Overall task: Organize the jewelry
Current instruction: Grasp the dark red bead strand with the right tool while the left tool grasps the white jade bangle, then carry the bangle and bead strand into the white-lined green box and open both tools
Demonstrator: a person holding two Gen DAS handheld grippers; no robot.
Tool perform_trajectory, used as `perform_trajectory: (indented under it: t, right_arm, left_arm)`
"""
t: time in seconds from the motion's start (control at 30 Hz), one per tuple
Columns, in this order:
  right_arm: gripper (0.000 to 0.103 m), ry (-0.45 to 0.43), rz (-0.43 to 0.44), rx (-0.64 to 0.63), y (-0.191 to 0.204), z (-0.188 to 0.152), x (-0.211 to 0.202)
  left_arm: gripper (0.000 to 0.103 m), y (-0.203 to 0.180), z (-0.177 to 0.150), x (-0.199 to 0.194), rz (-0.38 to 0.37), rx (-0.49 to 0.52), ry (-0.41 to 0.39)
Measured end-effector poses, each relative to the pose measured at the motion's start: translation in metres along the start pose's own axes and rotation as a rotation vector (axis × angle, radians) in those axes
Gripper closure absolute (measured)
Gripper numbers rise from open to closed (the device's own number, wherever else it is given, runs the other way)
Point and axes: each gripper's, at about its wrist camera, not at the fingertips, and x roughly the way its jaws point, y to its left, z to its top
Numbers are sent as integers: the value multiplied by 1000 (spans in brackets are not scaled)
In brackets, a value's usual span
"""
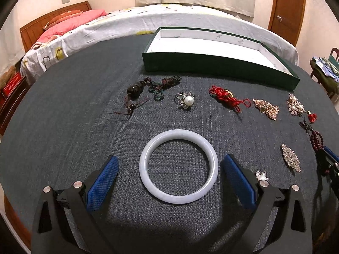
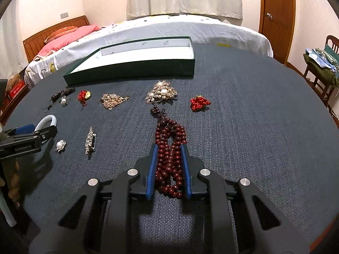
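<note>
Beyond both tongs, green box [image 1: 218, 66] bare inside, left tongs [image 1: 169, 167] wide around bangle [image 1: 178, 166], right tongs [image 2: 169, 148] clamping beads [image 2: 170, 148], red charm [image 2: 199, 103] fully seen only rightward.

The table [image 1: 63, 110] wears a dark blue-grey woven cloth, on which lie a milky white bangle [image 1: 178, 166], a dark red wooden bead strand [image 2: 170, 156], a bright red knotted cord [image 1: 227, 98], a red bead cluster [image 2: 199, 103] and gold-toned brooches with white pearls [image 2: 161, 93]. The box [image 1: 220, 66] is dark green outside and white inside. The fingers [image 2: 151, 169] carry blue textured pads on black frames, and the bed [image 2: 148, 29] shows a white sheet with yellow patches and a pink pillow [image 1: 72, 23].
</note>
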Motion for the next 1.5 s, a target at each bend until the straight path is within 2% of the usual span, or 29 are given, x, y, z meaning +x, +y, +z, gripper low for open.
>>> perform_trajectory:
  t: [0.07,0.13,0.2,0.3,0.57,0.63,0.93,1.5]
  right_arm:
    - [81,-2,5,4,0,0,0]
    - [81,-1,4,3,0,0,0]
    - [82,-1,4,3,0,0,0]
    - [82,-2,4,3,0,0,0]
    - [84,-11,21,10,2,1,-2]
    - [92,-20,31,13,2,1,-3]
    - [92,-25,42,15,2,3,-4]
    - [92,-107,59,24,0,21,-26]
  left_arm:
    - [8,1,0,0,-2,2,0]
    - [13,1,-1,-1,-1,5,-10]
    - [27,0,-1,-4,-6,18,-31]
    - [34,-2,-3,-6,-21,39,-46]
    - [34,-2,-4,-5,-20,43,-48]
    - [35,-1,-4,-6,-15,40,-49]
    - [35,-1,-4,-10,-9,27,-62]
    - [35,-4,11,-31,-10,41,-129]
